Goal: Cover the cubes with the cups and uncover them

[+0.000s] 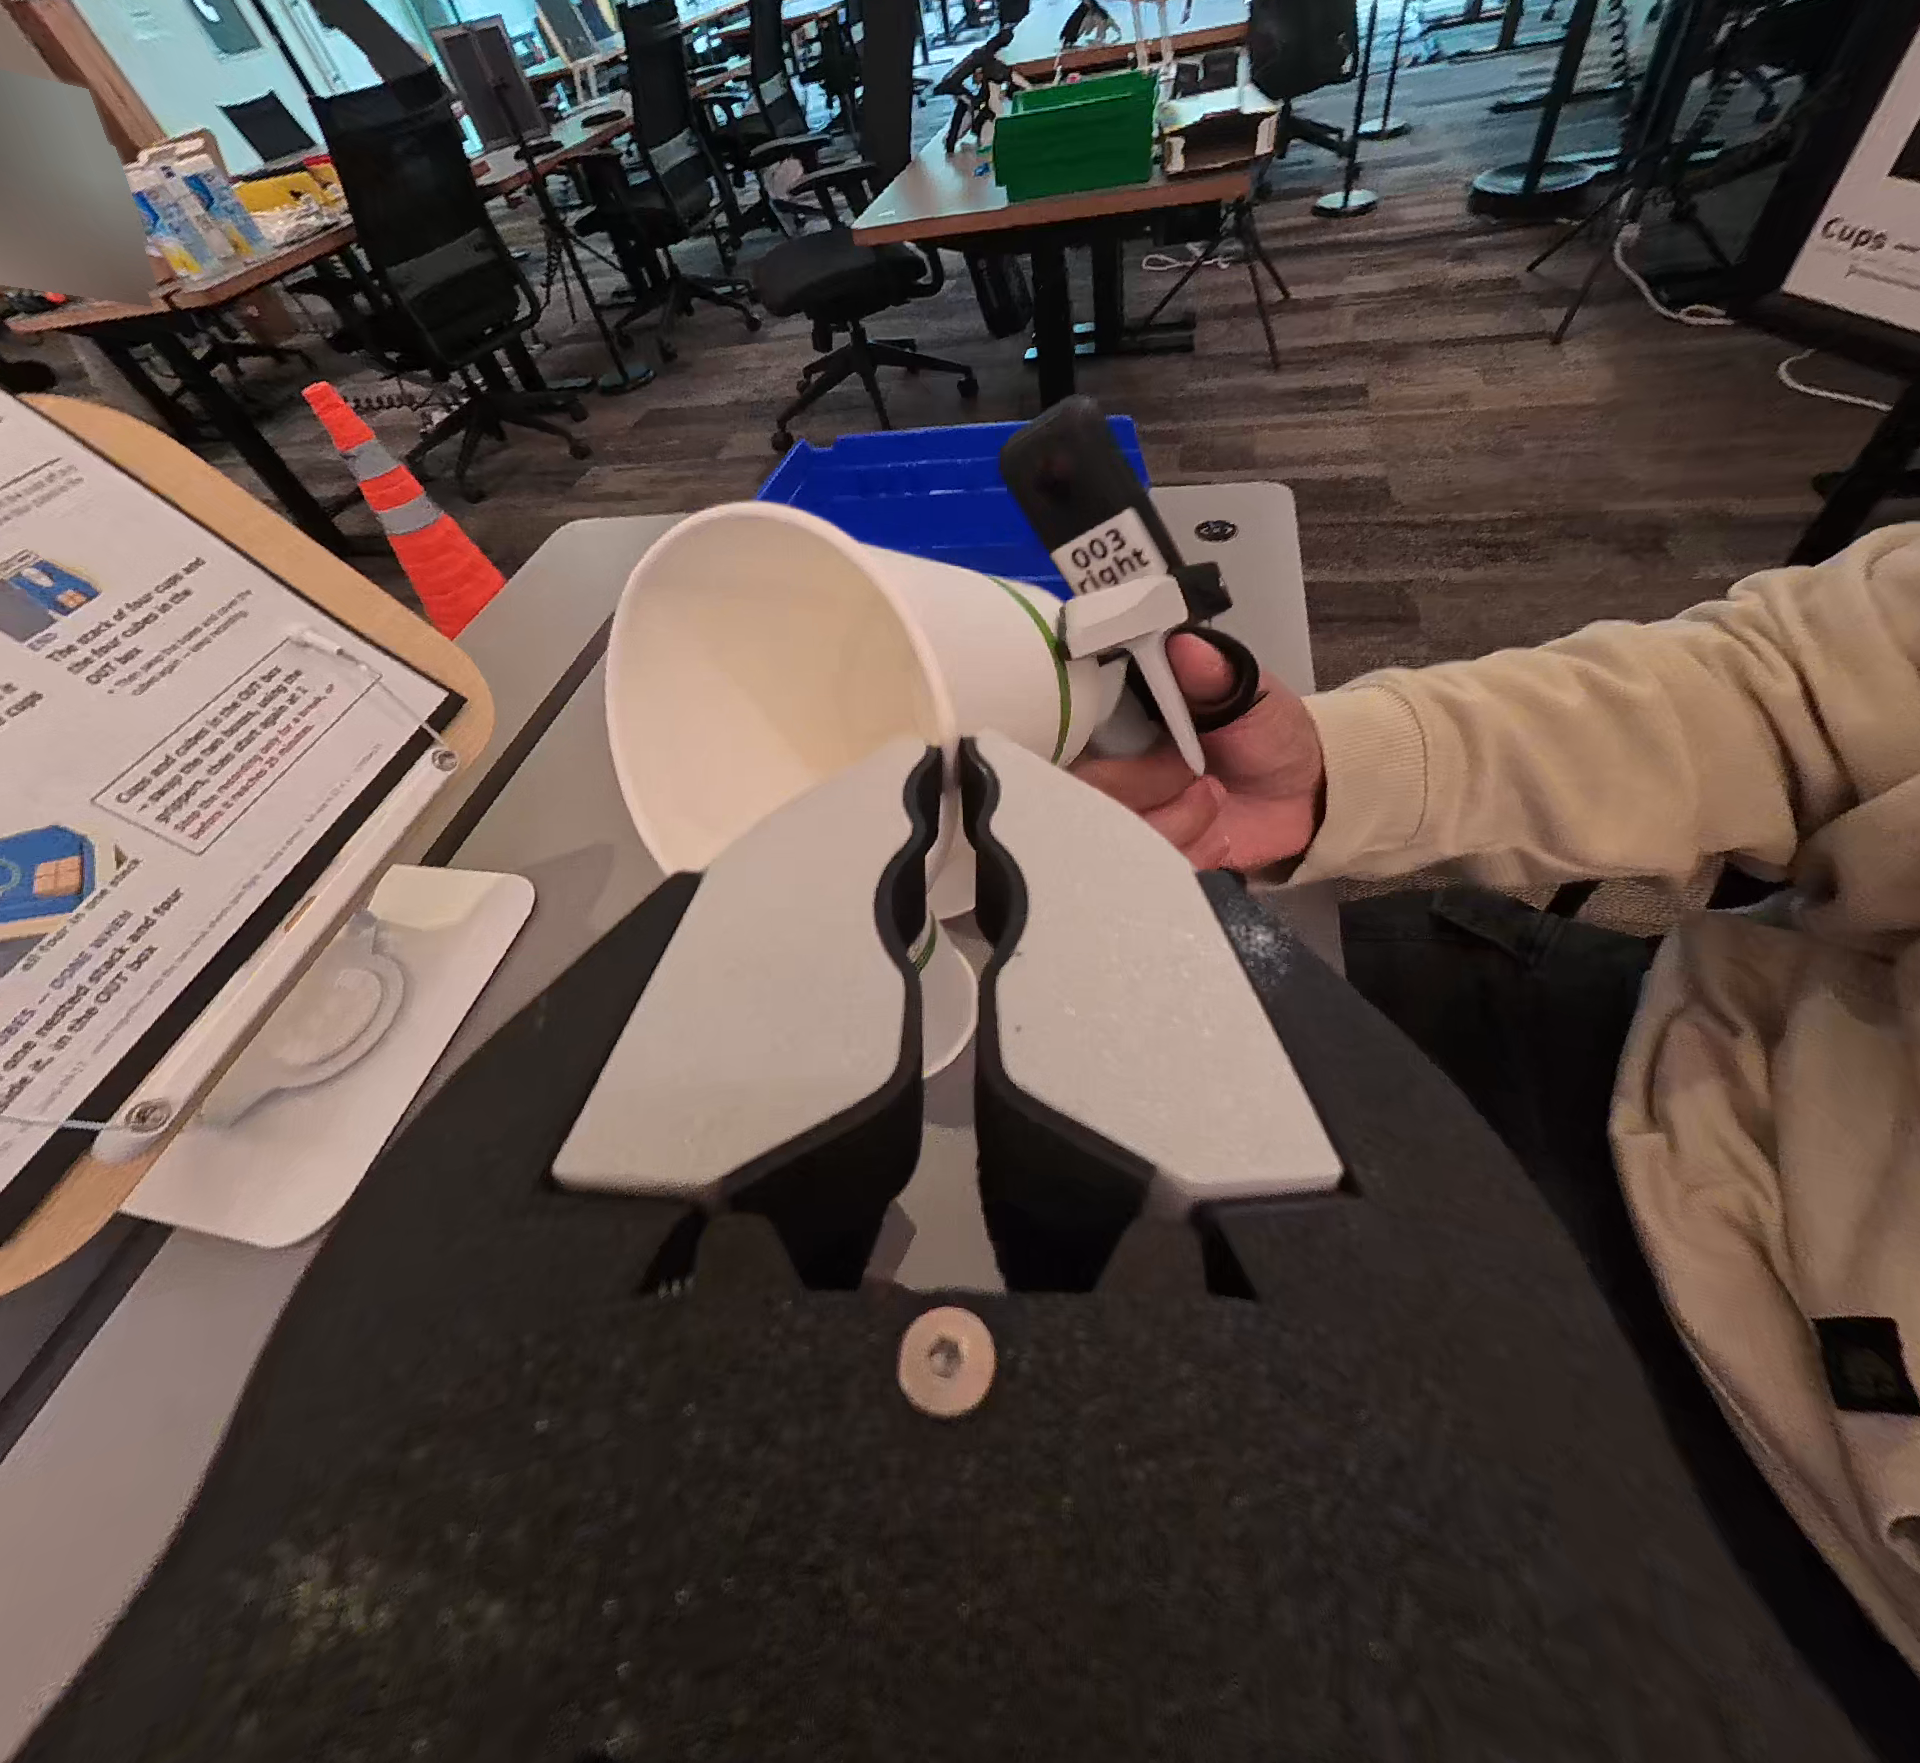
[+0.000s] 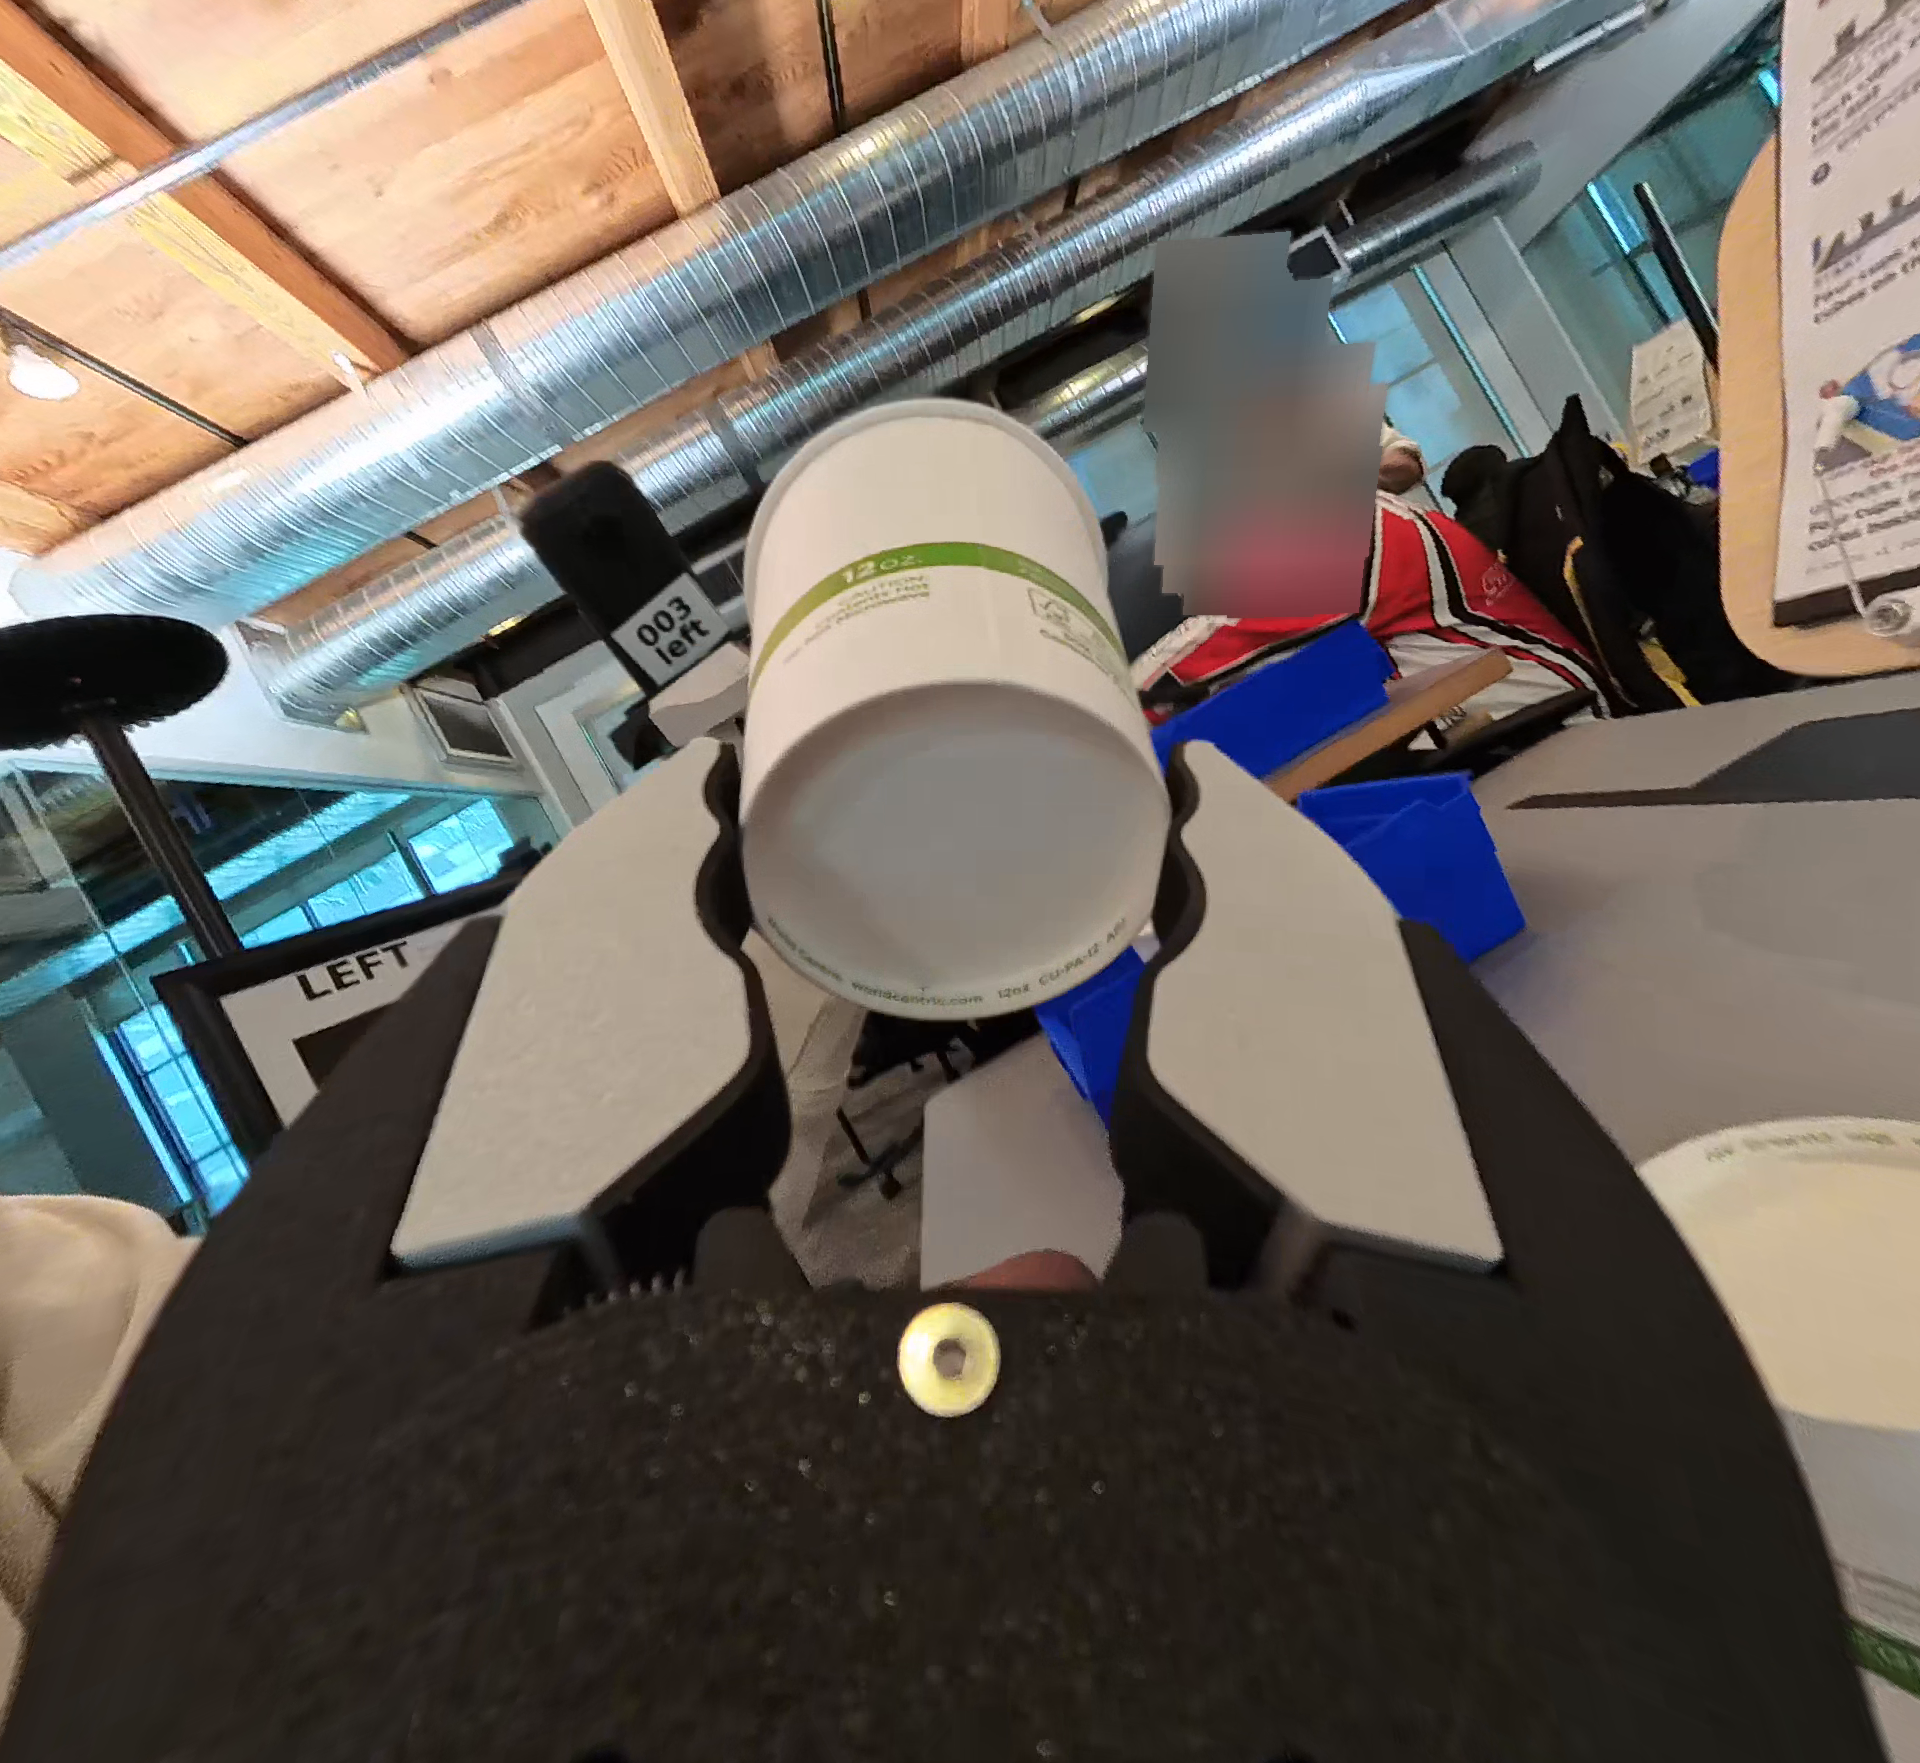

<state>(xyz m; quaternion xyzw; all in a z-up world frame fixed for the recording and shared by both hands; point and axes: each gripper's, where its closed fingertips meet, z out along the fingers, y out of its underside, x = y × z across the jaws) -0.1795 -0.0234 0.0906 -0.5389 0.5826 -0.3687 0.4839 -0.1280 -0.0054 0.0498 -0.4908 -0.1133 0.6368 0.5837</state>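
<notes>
A white paper cup (image 1: 790,674) with a green stripe lies sideways in the air between both grippers, its mouth towards the left wrist camera. My left gripper (image 1: 951,763) is shut on the cup's rim. My right gripper (image 2: 956,768) is shut around the cup's base (image 2: 951,851); it also shows in the left wrist view (image 1: 1122,664). The left gripper also shows behind the cup in the right wrist view (image 2: 691,685). A second white cup (image 1: 943,1007) shows below between my left fingers, and one stands at the lower right (image 2: 1787,1298). No cubes are in view.
A blue bin (image 1: 904,487) stands at the far edge of the grey table (image 1: 540,840); blue bins also show in the right wrist view (image 2: 1403,840). An instruction board (image 1: 156,726) stands at the left, an orange cone (image 1: 416,518) behind it. A person in a red-and-white top (image 2: 1455,612) sits beyond.
</notes>
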